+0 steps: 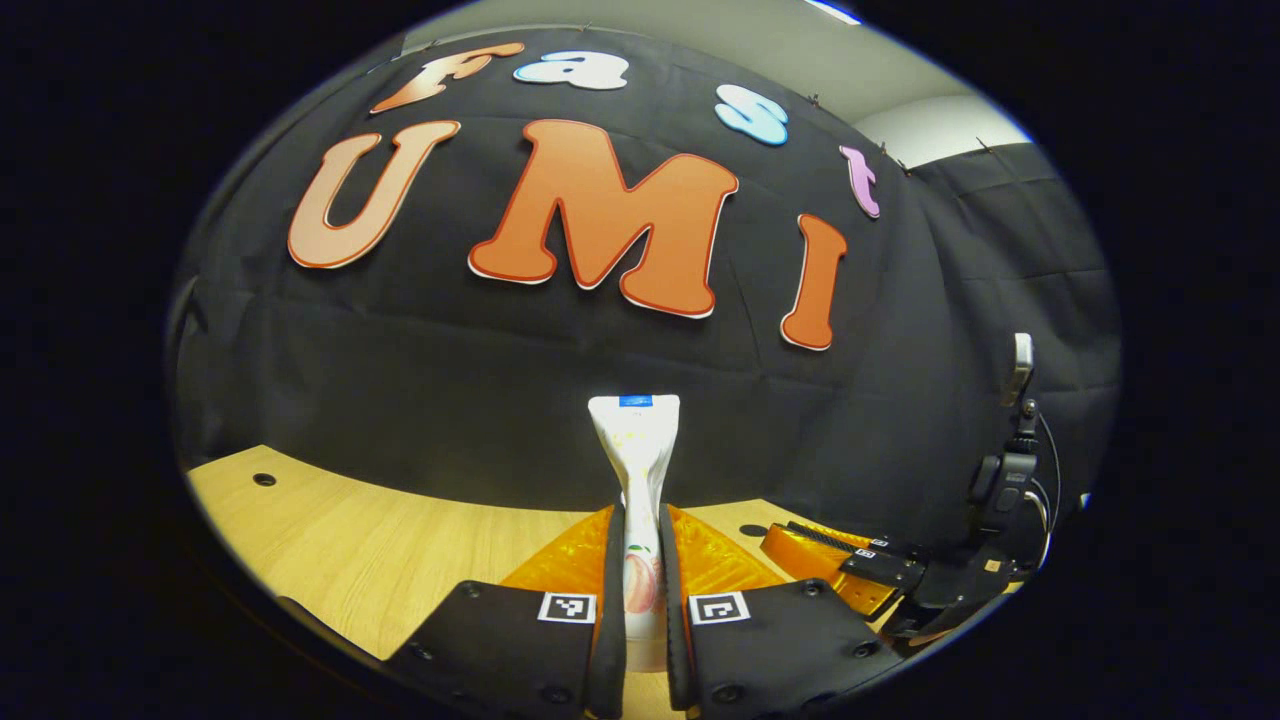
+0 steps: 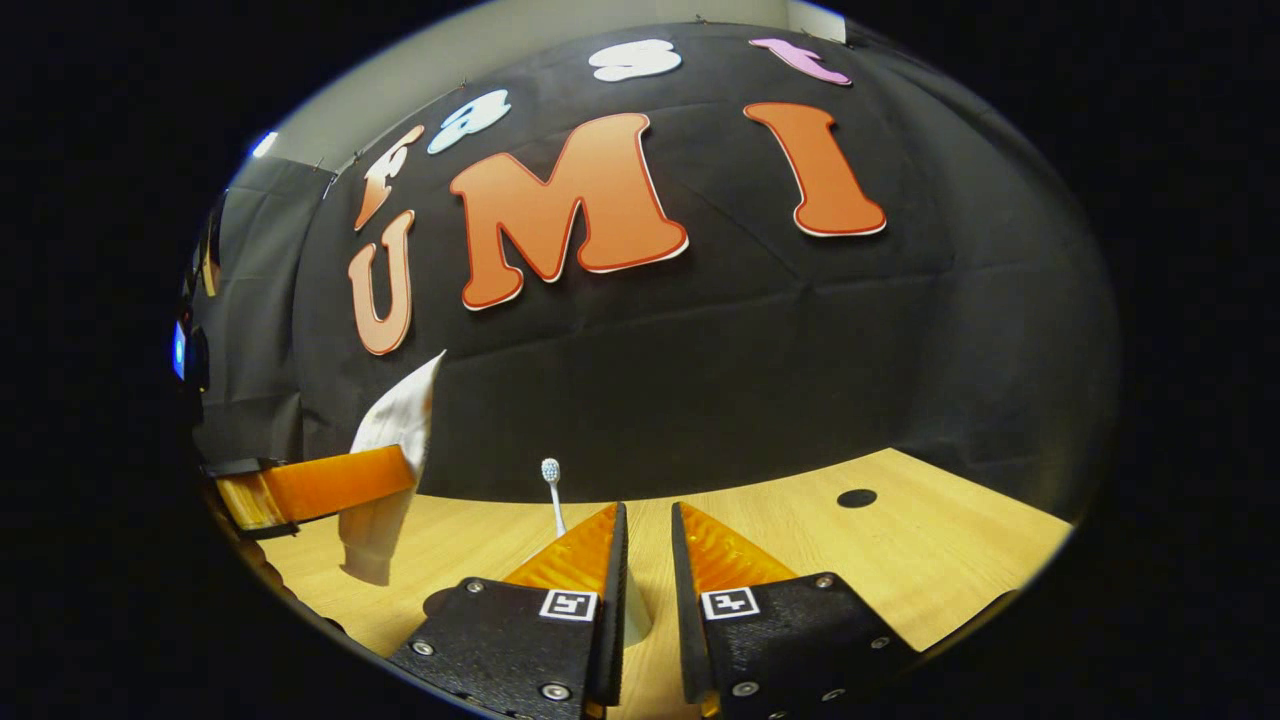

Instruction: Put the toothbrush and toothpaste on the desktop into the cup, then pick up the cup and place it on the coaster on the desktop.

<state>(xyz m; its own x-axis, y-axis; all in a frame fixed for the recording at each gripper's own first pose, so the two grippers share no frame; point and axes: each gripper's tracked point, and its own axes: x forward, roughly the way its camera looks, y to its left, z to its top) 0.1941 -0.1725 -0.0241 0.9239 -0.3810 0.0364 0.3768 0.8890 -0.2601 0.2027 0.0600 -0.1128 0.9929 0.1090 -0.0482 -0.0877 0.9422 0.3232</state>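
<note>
My left gripper (image 1: 642, 560) is shut on the white toothpaste tube (image 1: 636, 440), which stands upright between its fingers above the desktop. The same tube (image 2: 395, 430) and left gripper (image 2: 320, 485) appear at the left of the right gripper view, the tube hanging clear of the wood. My right gripper (image 2: 648, 545) sits low over the table, jaws a narrow gap apart with nothing pressed between them. The toothbrush (image 2: 551, 480) stands upright just left of it, head up, its lower part hidden by the finger. A pale cup edge (image 2: 636, 612) shows through the gap.
The wooden desktop (image 2: 900, 560) stretches to the right, with a round dark hole (image 2: 857, 497) in it. A dark round patch (image 2: 440, 600) lies on the wood by my right gripper's left finger. The right gripper (image 1: 860, 565) rests low at the right in the left gripper view.
</note>
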